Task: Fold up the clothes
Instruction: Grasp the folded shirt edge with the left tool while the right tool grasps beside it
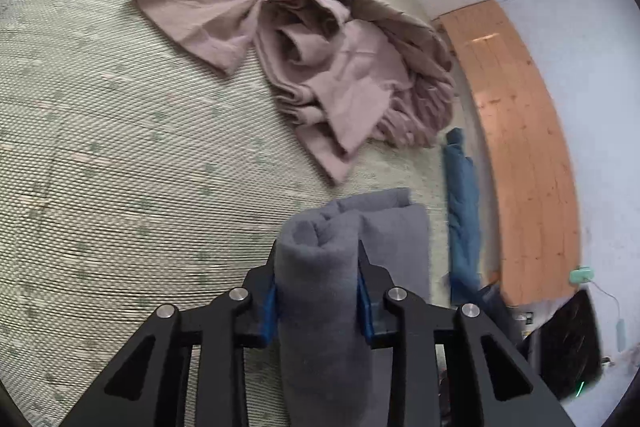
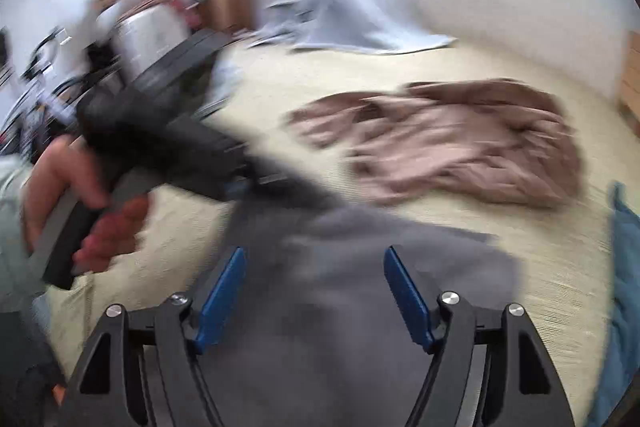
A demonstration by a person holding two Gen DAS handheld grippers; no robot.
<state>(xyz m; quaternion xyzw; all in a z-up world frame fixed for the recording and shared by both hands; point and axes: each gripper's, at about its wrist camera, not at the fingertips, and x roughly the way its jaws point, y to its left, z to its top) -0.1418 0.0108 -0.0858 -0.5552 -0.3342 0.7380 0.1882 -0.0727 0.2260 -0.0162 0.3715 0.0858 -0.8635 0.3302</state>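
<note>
My left gripper (image 1: 318, 259) is shut on a thick fold of a grey cloth (image 1: 344, 223) and holds it just above the pale woven bed cover (image 1: 120, 167). A crumpled mauve garment (image 1: 320, 67) lies beyond it. In the right wrist view my right gripper (image 2: 314, 267) is open, its blue pads wide apart over the grey cloth (image 2: 360, 287). The left gripper (image 2: 160, 147), held in a hand, shows there at the left, over the cloth's far edge. The mauve garment (image 2: 460, 147) lies behind, blurred.
A blue cloth (image 1: 462, 195) lies along the bed's right edge, also in the right wrist view (image 2: 624, 267). A wooden panel (image 1: 520, 147) stands against the white wall. A pale sheet (image 2: 340, 7) and cluttered furniture sit at the back.
</note>
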